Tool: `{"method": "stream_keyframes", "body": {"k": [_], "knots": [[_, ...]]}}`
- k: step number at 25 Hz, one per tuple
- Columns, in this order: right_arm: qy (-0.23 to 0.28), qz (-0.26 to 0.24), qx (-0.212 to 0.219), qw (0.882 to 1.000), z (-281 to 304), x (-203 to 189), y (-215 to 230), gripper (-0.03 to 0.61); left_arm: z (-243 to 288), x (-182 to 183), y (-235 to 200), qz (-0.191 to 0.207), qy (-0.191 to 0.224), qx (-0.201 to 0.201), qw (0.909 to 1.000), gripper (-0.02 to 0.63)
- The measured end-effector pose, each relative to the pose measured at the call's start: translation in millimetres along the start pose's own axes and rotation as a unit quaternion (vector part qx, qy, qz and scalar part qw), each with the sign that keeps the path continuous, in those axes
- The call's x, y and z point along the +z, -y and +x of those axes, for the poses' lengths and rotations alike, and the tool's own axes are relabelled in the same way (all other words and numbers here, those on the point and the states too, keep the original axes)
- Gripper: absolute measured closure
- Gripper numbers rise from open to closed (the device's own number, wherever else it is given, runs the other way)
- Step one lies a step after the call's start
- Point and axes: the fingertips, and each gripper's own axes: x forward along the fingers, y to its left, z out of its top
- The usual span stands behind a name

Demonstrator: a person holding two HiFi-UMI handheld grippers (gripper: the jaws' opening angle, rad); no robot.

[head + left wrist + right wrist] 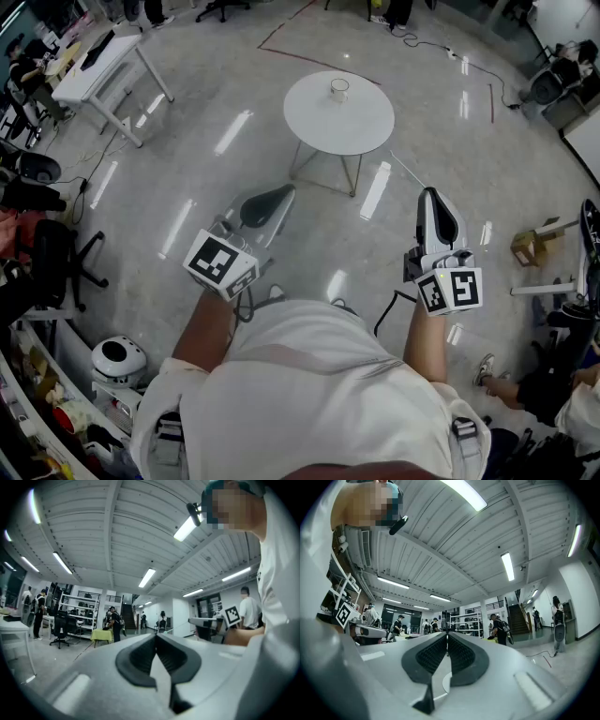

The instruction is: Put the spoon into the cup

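Observation:
A small white cup (338, 89) stands on the round white table (361, 122) some way ahead of me across the floor. No spoon shows in any view. My left gripper (287, 192) is held at waist height, well short of the table, its jaws closed together with nothing between them (155, 637). My right gripper (429, 193) is level with it on the right, also shut and empty (447, 633). Both gripper views look out across the room and up at the ceiling. Each gripper shows in the other's view: the right gripper (211, 623) and the left gripper (365, 631).
A white desk (98, 61) stands at the far left, with black office chairs (56, 253) below it. A cardboard box (530, 246) lies on the floor at the right. A white helmet-like object (117, 361) sits at lower left. People stand by shelves (84, 616) in the background.

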Motion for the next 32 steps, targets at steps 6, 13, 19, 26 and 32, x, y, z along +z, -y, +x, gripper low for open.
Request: {"method": "stream_keyframes", "body": {"k": [6, 13, 19, 26, 32], "knots": [[0.0, -0.003, 0.003, 1.0, 3, 0, -2, 0.566, -1, 0, -2, -0.004, 0.001, 0.0, 1.0, 0.612], [-0.006, -0.007, 0.007, 1.0, 9, -3, -6, 0.566, -1, -2, -6, -0.004, 0.002, -0.001, 1.0, 0.612], [-0.005, -0.005, 0.007, 1.0, 14, -4, -7, 0.566, 0, -3, -11, -0.008, 0.004, -0.003, 1.0, 0.612], [-0.003, 0.005, 0.005, 1.0, 30, -6, -17, 0.566, -9, -8, -30, -0.016, 0.003, -0.004, 0.9999, 0.612], [-0.012, 0.007, 0.005, 1.0, 59, -17, -38, 0.566, -25, -12, -62, -0.019, 0.002, -0.001, 0.9998, 0.612]]}}
